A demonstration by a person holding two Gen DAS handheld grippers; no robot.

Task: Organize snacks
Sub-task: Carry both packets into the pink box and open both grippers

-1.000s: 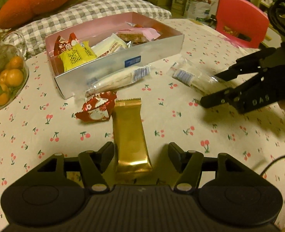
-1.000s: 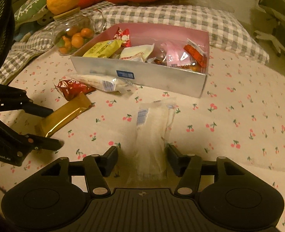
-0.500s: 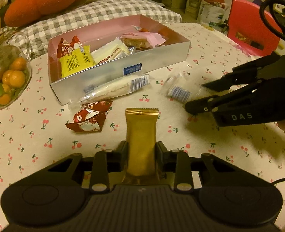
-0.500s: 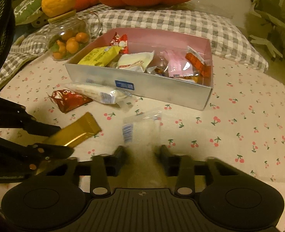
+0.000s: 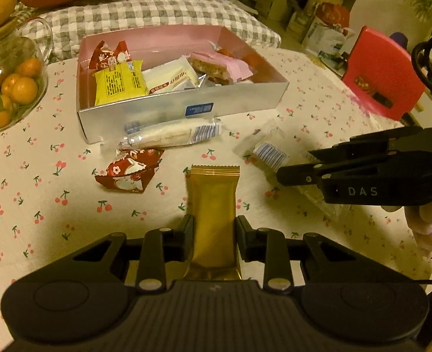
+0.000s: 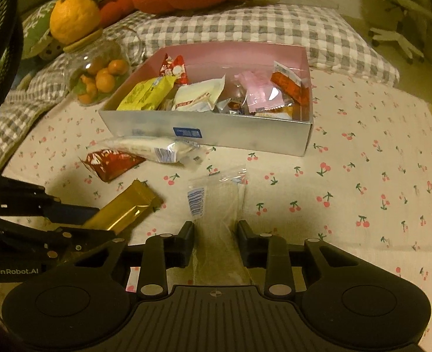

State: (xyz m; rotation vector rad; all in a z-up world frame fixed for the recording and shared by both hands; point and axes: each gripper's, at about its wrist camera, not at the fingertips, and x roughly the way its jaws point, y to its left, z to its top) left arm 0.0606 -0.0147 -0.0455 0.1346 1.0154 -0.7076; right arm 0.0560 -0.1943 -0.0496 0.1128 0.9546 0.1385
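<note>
Gold foil bar (image 5: 213, 205) is what we've got pinched in our left gripper (image 5: 213, 234), pads tight on both its long sides, near end tucked under the gripper body. Our right gripper (image 6: 216, 240) is clamped on the clear packet (image 6: 216, 205) the same way. Both snacks sit low over the cherry-print cloth (image 6: 362, 176), just in front of the silver box (image 6: 216, 132) with the pink inside, already stuffed with wrappers. Beside the box's front wall lie a long white packet (image 5: 172, 135) and a red packet (image 5: 128, 170), touching each other.
</note>
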